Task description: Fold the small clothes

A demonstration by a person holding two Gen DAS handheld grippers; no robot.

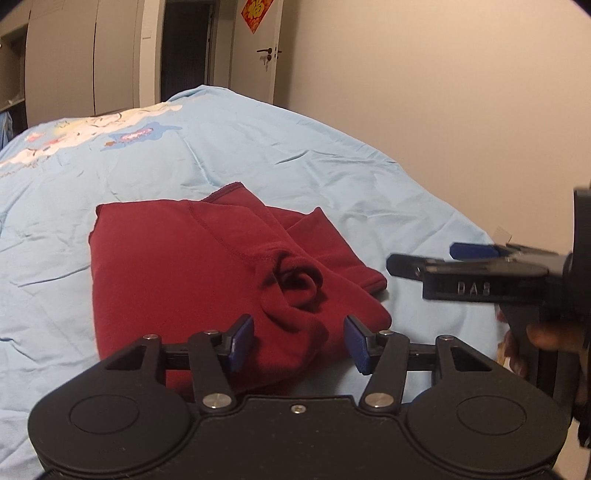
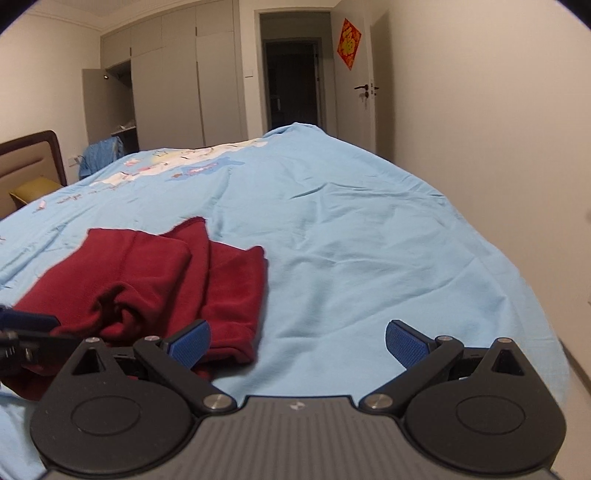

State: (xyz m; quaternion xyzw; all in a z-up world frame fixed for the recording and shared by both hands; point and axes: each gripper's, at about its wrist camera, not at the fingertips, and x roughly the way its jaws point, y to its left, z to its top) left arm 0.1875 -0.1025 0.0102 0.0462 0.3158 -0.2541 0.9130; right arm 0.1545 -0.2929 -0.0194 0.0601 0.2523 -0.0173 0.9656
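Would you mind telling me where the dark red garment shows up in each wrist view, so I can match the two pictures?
Left wrist view: the dark red garment lies centre frame on the blue bedcover, just beyond the left gripper.
Right wrist view: it sits lower left, left of the right gripper.
Shared landmark: the red door decoration.

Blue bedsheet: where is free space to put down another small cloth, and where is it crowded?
The blue bedsheet lies bare between the red garment and the wall-side edge of the bed, and beyond the garment up to the cartoon print. Crowded: the near edge, where the left claw sits over the garment and the right claw beside it.
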